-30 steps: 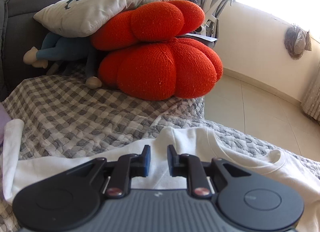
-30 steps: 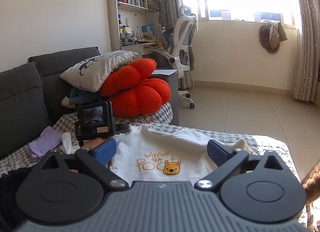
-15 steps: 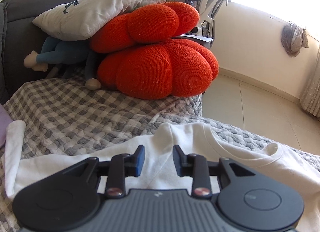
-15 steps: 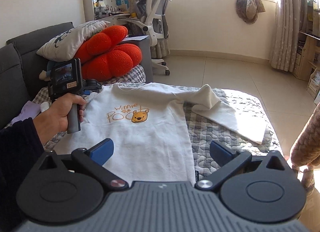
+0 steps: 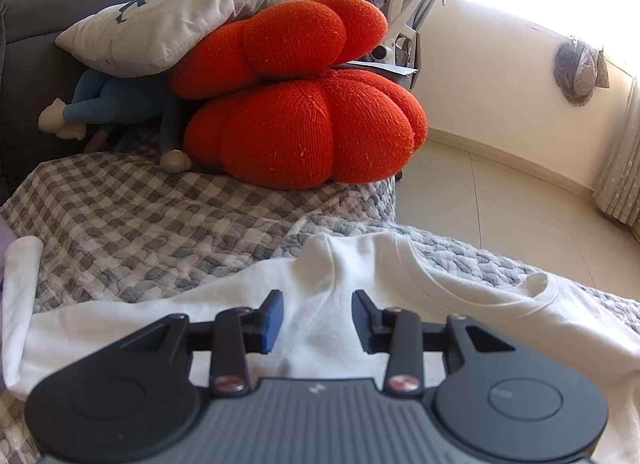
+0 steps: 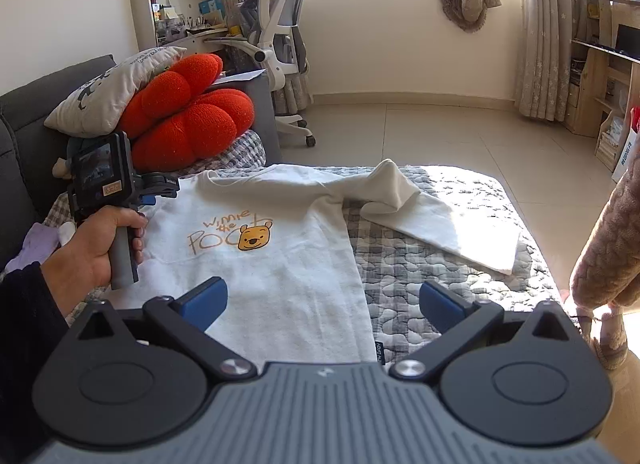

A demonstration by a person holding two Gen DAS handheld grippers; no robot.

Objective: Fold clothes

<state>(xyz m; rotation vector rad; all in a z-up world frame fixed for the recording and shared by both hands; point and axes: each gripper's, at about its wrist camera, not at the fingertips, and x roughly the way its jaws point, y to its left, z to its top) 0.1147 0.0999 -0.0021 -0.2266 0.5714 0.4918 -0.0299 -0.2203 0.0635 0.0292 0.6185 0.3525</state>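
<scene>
A white long-sleeved top (image 6: 280, 260) with an orange Winnie the Pooh print lies face up on the grey checked bed cover (image 6: 432, 264). Its right sleeve (image 6: 440, 223) stretches out to the right, folded over itself. My left gripper (image 5: 318, 320) is open and empty just above the top's left shoulder (image 5: 328, 284), near the collar (image 5: 472, 296). It also shows in the right wrist view (image 6: 156, 187), held in a hand at the top's left edge. My right gripper (image 6: 322, 304) is wide open and empty above the top's lower hem.
Two red knitted cushions (image 5: 304, 119) and a grey pillow (image 5: 176, 23) are stacked against the dark sofa back (image 5: 32, 31), beyond the top. A purple cloth (image 6: 32, 244) lies at the left. An office chair (image 6: 280, 51) and tiled floor (image 6: 460, 135) lie behind. A brown fluffy thing (image 6: 608, 240) stands at the right.
My left gripper's jaws have opened from nearly shut over the shoulder. My right gripper has pulled back and swung right, bringing the whole top and its right sleeve into view.
</scene>
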